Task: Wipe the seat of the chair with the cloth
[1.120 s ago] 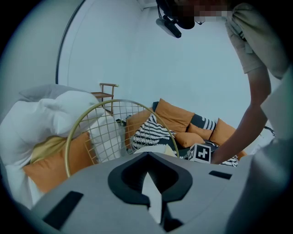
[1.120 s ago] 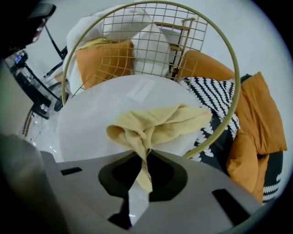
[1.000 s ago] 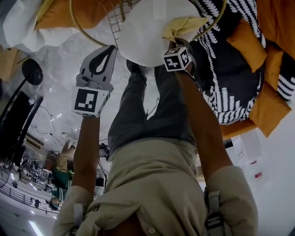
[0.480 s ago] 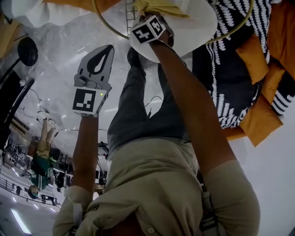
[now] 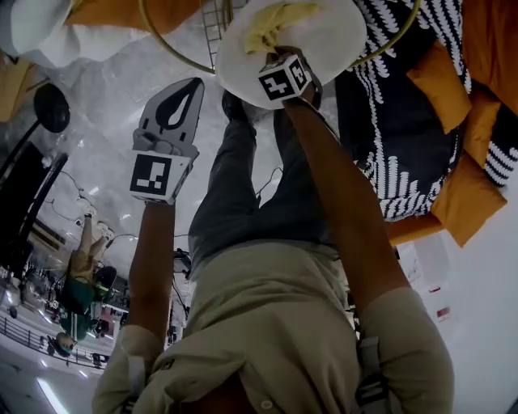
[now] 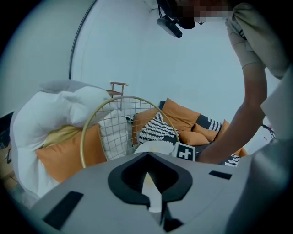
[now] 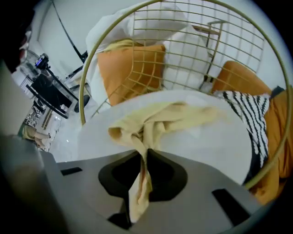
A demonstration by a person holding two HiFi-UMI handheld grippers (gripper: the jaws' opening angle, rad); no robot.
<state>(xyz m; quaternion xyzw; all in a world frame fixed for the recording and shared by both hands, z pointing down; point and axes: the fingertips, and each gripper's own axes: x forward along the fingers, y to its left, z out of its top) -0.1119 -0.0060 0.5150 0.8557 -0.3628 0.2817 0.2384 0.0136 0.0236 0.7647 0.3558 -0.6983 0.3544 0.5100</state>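
Observation:
The chair's round white seat (image 5: 340, 36) lies at the top of the head view, inside a gold wire frame (image 5: 174, 55). A crumpled yellow cloth (image 5: 271, 23) rests on the seat's left part. My right gripper (image 5: 279, 55) is shut on the cloth and holds it against the seat. In the right gripper view the cloth (image 7: 160, 119) runs from between the shut jaws (image 7: 143, 153) out over the seat (image 7: 219, 141). My left gripper (image 5: 188, 87) is shut on nothing and hangs left of the seat, off the chair. From the left gripper view (image 6: 147, 159) the seat (image 6: 153, 147) shows beyond.
Orange cushions (image 5: 477, 48) and a black-and-white striped cushion (image 5: 405, 121) lie right of the chair. White pillows (image 7: 132, 23) and an orange one (image 7: 130, 68) sit behind the wire back (image 7: 192, 50). My legs (image 5: 243, 178) stand just below the seat. A black round base (image 5: 53, 107) is on the floor at left.
My right gripper dragged the cloth across the seat from its near right part to the far left, then back a little toward me. The left gripper stayed put.

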